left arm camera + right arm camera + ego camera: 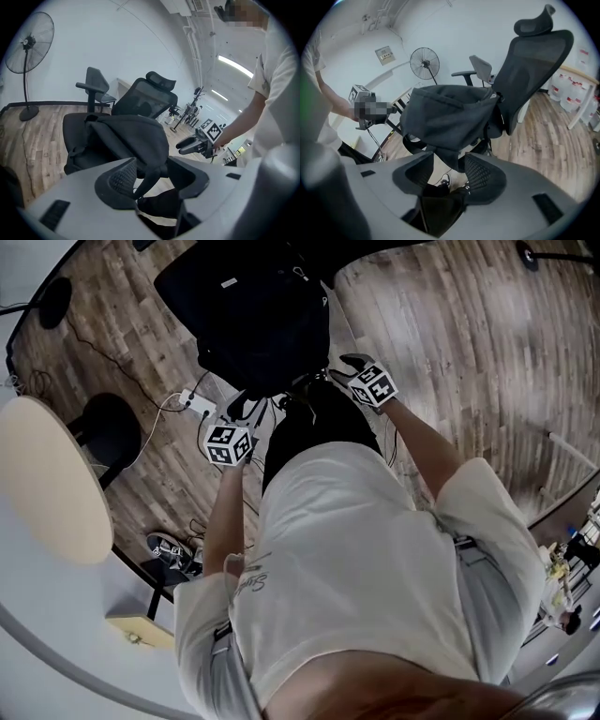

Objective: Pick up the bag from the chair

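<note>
Bag: a black soft bag (253,315) slumped on the seat of the office chair (534,65), with its straps trailing off the front edge toward the person
Left gripper: the left gripper (246,407) has its jaws standing wide; one hanging strap (146,180) runs down through the gap, and the pads are not pressing on it
Right gripper: the right gripper (339,369) also has its jaws spread wide, with the bag's lower front corner hanging just at their mouth and nothing clamped
Risk, thin hold: closing on a strap or a fold of loose cloth alone may let the limp fabric slide out once the weight comes on
Risk, uneven lift: if one side catches a strap and the other the body, the bag would likely tilt and swing
Risk, chair: a pull toward the person rather than upward could swivel or roll the chair, judging by its type
Risk, snag: a trailing strap could hook on an armrest or the seat edge as the bag rises
Around: a standing fan (29,42) and a second chair (96,86) are well apart behind; a round table (47,479) is at the person's left
Floor: a power strip (197,404) with cables lies near the left gripper, a possible trip or tangle point
In the way: nothing lies between the jaws and the bag; only the dangling straps clutter the approach
</note>
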A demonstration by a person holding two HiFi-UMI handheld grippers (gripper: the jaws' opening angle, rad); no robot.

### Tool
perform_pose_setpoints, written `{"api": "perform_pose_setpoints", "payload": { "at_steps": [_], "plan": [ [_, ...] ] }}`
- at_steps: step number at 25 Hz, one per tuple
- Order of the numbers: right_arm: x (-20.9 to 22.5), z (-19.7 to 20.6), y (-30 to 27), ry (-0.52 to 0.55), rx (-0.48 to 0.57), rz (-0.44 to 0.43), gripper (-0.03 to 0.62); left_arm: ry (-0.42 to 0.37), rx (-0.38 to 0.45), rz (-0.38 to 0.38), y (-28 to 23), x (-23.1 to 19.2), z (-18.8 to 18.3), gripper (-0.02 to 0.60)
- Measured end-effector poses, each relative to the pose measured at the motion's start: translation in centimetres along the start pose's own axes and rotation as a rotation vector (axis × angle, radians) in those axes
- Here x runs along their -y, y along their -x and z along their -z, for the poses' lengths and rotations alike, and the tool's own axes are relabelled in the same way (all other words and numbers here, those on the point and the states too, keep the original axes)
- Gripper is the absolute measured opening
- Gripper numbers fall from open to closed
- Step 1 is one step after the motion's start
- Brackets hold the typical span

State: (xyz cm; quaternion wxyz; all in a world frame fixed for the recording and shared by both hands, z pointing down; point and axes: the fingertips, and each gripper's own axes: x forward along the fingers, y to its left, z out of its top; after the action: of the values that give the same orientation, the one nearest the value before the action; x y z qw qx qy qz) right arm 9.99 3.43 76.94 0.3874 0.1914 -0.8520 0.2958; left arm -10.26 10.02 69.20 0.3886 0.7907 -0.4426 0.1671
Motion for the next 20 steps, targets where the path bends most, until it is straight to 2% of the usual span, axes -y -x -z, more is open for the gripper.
{"api": "perform_pose_setpoints", "payload": {
  "at_steps": [3, 7, 10, 15, 18, 20],
  "plan": [
    [0.5, 1.6, -2.1, -0.009, -0.059, -0.077, 0.249, 0.007, -0.081, -0.006, -1.7, -0.6, 1.7, 0.213],
    [0.8, 2.3, -4.8, 0.051, -0.096, -0.136, 0.255, -0.014, -0.187, 0.007, -3.9, -1.5, 3.8, 0.221],
    [0.2, 2.5, -6.6, 0.043, -0.114, -0.183, 0.258, -0.005, -0.249, 0.011, -4.7, -2.1, 5.0, 0.222],
    [-0.5, 2.8, -9.1, 0.084, -0.137, -0.274, 0.262, 0.071, -0.303, 0.081, -6.3, -1.7, 5.8, 0.222],
    [-2.1, 2.7, -9.9, 0.135, -0.169, -0.39, 0.262, 0.1, -0.314, 0.117, -6.9, -1.0, 5.4, 0.222],
    [-2.8, 2.3, -9.6, 0.167, -0.176, -0.439, 0.224, 0.099, -0.311, 0.134, -7.3, -0.5, 4.8, 0.222]
  ]
}}
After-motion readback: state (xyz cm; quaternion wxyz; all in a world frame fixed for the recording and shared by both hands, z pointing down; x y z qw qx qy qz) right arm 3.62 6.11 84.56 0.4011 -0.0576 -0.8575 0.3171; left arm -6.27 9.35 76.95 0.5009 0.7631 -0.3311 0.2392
